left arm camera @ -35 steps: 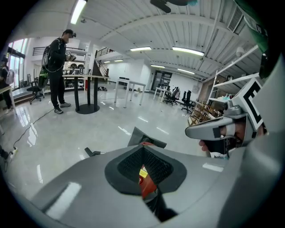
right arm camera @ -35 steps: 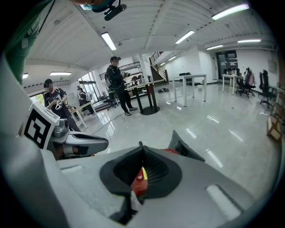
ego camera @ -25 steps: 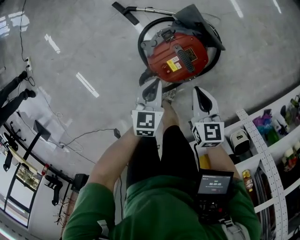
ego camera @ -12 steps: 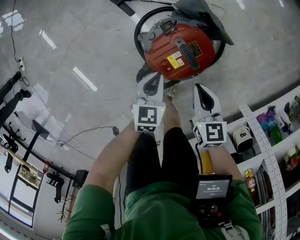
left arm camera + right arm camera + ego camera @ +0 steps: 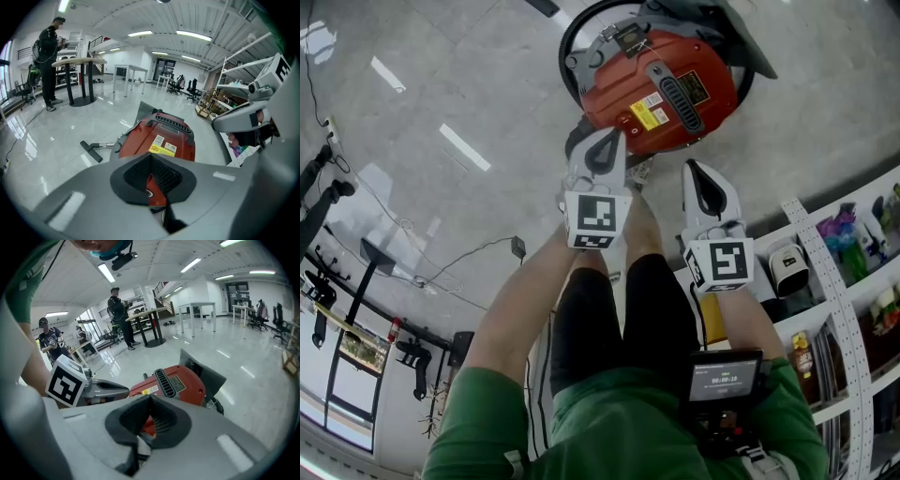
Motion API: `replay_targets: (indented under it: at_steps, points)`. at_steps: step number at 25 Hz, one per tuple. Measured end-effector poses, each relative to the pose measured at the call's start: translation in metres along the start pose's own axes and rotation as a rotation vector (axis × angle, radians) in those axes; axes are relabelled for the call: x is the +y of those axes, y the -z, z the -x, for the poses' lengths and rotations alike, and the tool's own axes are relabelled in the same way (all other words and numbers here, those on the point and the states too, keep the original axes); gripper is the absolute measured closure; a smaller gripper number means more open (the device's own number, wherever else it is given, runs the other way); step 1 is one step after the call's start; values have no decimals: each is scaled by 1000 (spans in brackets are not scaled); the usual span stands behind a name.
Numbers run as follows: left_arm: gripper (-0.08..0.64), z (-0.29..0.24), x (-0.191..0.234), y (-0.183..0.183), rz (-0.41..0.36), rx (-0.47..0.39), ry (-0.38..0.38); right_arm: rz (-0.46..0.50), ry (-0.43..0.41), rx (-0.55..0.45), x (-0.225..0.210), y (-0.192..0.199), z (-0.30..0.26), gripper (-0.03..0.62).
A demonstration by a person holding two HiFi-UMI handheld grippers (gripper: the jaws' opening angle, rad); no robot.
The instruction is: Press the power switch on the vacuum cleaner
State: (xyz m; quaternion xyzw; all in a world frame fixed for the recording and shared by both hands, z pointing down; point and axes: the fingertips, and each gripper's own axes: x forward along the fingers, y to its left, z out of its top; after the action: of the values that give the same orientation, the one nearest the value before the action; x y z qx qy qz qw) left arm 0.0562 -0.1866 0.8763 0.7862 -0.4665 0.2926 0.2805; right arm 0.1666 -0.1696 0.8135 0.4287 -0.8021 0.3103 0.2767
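A red canister vacuum cleaner [image 5: 661, 89] sits on the grey floor in front of me, with a black vent grille and yellow label on top and a black hose looped round it. It also shows in both gripper views [image 5: 159, 138] [image 5: 178, 383]. I cannot make out its power switch. My left gripper [image 5: 602, 155] hovers just short of the vacuum's near edge, jaws shut and empty. My right gripper [image 5: 698, 183] is beside it, a little further back, also shut and empty. Through each gripper's closed jaws [image 5: 151, 161] [image 5: 149, 401] I see the red body.
The vacuum's floor nozzle [image 5: 91, 151] lies on the floor to its left. White shelves [image 5: 853, 272] with bottles and boxes stand close on the right. A thin cable [image 5: 478, 258] trails on the floor at left. People stand at a high table [image 5: 77, 63] far off.
The vacuum has come closer and now fills more of the head view's top. Both grippers have moved forward toward it, the left one nearing its edge. Both stay shut.
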Motion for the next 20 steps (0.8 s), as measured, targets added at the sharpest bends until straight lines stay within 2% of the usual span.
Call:
replay_targets:
  at_steps: [20]
  points:
    - [551,-19,3,9,-12,18,16,-20,8,23,-6,17,-6,591]
